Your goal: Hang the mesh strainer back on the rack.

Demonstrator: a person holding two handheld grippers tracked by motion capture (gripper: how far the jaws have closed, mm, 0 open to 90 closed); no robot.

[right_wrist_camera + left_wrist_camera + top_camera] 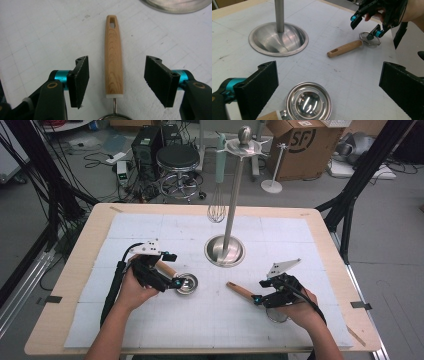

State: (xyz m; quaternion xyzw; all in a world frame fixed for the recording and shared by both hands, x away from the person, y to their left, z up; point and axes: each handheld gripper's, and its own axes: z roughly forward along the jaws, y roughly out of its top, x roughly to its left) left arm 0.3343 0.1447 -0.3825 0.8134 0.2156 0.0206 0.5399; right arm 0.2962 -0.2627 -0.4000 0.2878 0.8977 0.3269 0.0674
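A steel scoop (186, 283) with a wooden handle lies left of centre on the white gridded mat (150, 320). My left gripper (175, 270) stands open over its handle, and the bowl (308, 102) shows low between the wide-apart jaws. Right of centre lies a second utensil with a wooden handle (241, 291) and a wire ring head (370, 39). My right gripper (259, 291) is open astride that handle (113, 57) without touching it. A metal stand (233, 200) rises from a round base (224, 251), and a whisk (217, 210) hangs from its top.
The stand's base (278, 37) sits between and beyond the two grippers. Behind the table are a black stool (178, 157), a cardboard box (302, 145) and cables on the floor. Black frame struts (350, 195) flank the table.
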